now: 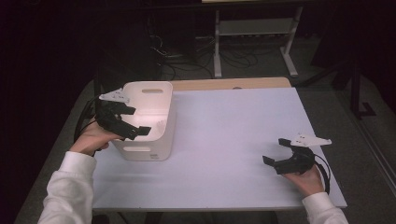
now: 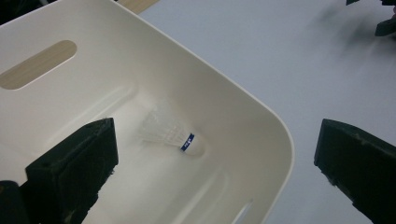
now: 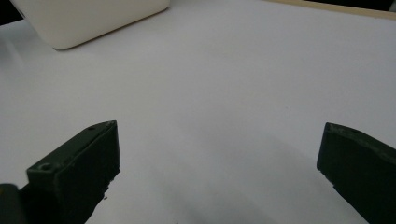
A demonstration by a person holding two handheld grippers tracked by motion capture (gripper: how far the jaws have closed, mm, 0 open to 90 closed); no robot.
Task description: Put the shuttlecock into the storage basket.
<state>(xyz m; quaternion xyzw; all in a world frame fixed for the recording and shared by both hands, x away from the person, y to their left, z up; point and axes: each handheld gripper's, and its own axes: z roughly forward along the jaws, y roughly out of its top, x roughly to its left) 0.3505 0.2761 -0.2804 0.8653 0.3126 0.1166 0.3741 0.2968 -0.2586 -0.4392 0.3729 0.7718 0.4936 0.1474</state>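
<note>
A white bin [image 1: 166,122] with slot handles stands at the table's left side. On its floor lies a white shuttlecock [image 2: 173,134] with a blue band, on its side. My left gripper [image 1: 135,120] hangs over the bin's near left part, jaws wide open and empty; in the left gripper view [image 2: 215,154] one jaw is over the bin's inside and the other beyond its rim. My right gripper [image 1: 275,150] hovers open and empty over the white table at the right front, far from the bin [image 3: 88,18].
The white tabletop [image 1: 229,135] stretches between the bin and my right gripper. A wooden strip [image 1: 233,83] runs along the table's far edge. Beyond it stand a white metal frame [image 1: 254,32] and cables on the dark floor.
</note>
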